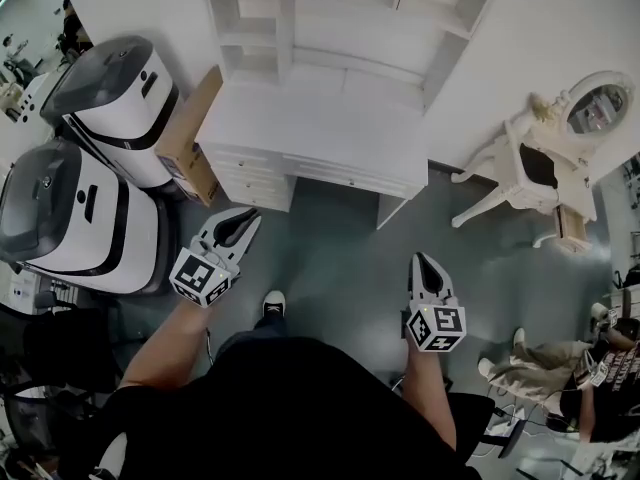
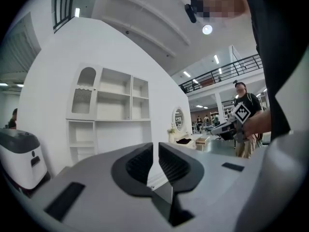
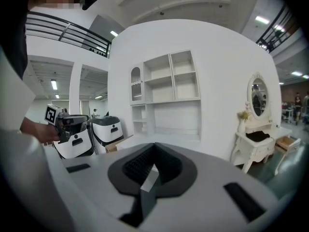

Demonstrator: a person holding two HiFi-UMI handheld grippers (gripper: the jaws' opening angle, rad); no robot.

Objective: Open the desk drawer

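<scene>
Starting closest: the left gripper [image 1: 238, 224] is out at about 11 o'clock from the person. Its claw is cracked open just a sliver, with nothing in it. The right gripper [image 1: 421, 260] is at about 1 o'clock, claw pressed fully together, also empty. One shoe [image 1: 273, 303] pokes out on the grey floor [image 1: 340, 238] between them. Another person [image 1: 600, 373] is down low at 4 o'clock.

Both grippers are well short of the white desk [image 1: 330, 128], which is dead ahead at 12 o'clock. The desk drawers [image 1: 250, 176] are along its front, stacked at the left end around 11 o'clock, all shut flush.

A cardboard box [image 1: 193, 133] leans against that end. Two big white-and-grey machines [image 1: 100, 218] stand at 9 to 10 o'clock. Open shelving [image 1: 330, 18] rises behind the desktop. Way off at 2 o'clock there's a white vanity with an oval mirror [image 1: 598, 106] and a white chair [image 1: 505, 168].
</scene>
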